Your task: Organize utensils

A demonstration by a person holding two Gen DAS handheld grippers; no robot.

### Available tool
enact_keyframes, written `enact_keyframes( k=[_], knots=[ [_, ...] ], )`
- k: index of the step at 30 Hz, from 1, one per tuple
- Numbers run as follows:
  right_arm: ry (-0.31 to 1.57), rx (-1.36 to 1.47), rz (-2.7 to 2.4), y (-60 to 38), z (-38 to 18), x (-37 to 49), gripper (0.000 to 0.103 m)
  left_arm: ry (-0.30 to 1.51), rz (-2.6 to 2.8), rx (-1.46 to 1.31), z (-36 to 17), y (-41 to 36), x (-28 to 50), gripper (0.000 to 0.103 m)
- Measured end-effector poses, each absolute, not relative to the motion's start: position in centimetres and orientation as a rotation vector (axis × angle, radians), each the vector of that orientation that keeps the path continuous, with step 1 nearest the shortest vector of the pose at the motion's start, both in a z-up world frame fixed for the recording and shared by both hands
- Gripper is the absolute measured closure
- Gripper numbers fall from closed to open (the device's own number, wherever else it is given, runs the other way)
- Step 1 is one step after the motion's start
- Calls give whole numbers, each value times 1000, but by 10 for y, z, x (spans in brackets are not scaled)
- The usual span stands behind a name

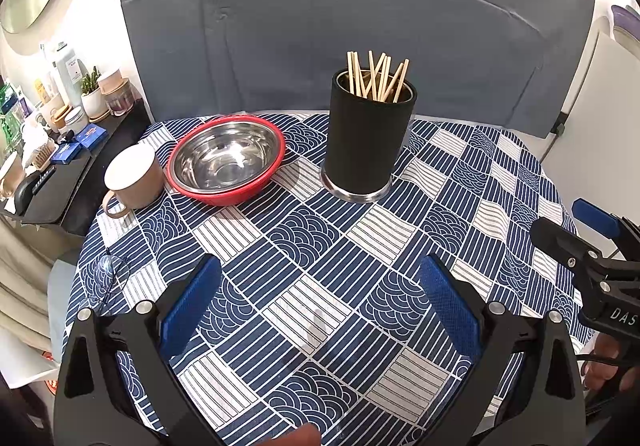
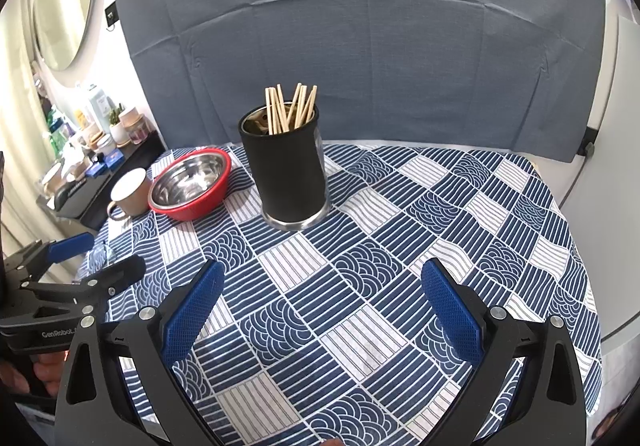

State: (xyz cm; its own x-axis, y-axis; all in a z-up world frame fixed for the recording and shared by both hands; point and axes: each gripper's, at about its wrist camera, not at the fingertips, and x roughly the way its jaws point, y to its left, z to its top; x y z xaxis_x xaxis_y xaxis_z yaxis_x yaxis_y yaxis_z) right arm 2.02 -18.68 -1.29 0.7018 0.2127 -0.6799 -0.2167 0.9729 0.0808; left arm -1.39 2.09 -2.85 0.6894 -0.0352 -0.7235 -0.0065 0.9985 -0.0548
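Note:
A black cylindrical holder [image 1: 368, 142] [image 2: 288, 174] stands upright at the back of the table with several wooden chopsticks [image 1: 378, 76] [image 2: 291, 108] sticking out of it. My left gripper [image 1: 320, 274] is open and empty, held above the tablecloth in front of the holder. My right gripper [image 2: 322, 280] is open and empty too, to the right of the left one. The right gripper also shows at the right edge of the left wrist view [image 1: 560, 224], and the left gripper at the left edge of the right wrist view [image 2: 108, 254].
A red bowl with a steel bowl inside [image 1: 228, 160] [image 2: 191, 184] and a beige mug [image 1: 134, 178] [image 2: 130, 192] sit left of the holder. The table has a blue-and-white patterned cloth [image 1: 320, 230] [image 2: 400, 246]. A cluttered shelf [image 1: 60, 126] stands at left. A grey backdrop stands behind.

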Motion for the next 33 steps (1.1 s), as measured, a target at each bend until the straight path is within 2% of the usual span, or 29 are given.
enact_keyframes(
  k=[33],
  knots=[
    [812,6,242,-198,-21,16,8,821,-21,-85,-30,22,-23,6]
  ],
)
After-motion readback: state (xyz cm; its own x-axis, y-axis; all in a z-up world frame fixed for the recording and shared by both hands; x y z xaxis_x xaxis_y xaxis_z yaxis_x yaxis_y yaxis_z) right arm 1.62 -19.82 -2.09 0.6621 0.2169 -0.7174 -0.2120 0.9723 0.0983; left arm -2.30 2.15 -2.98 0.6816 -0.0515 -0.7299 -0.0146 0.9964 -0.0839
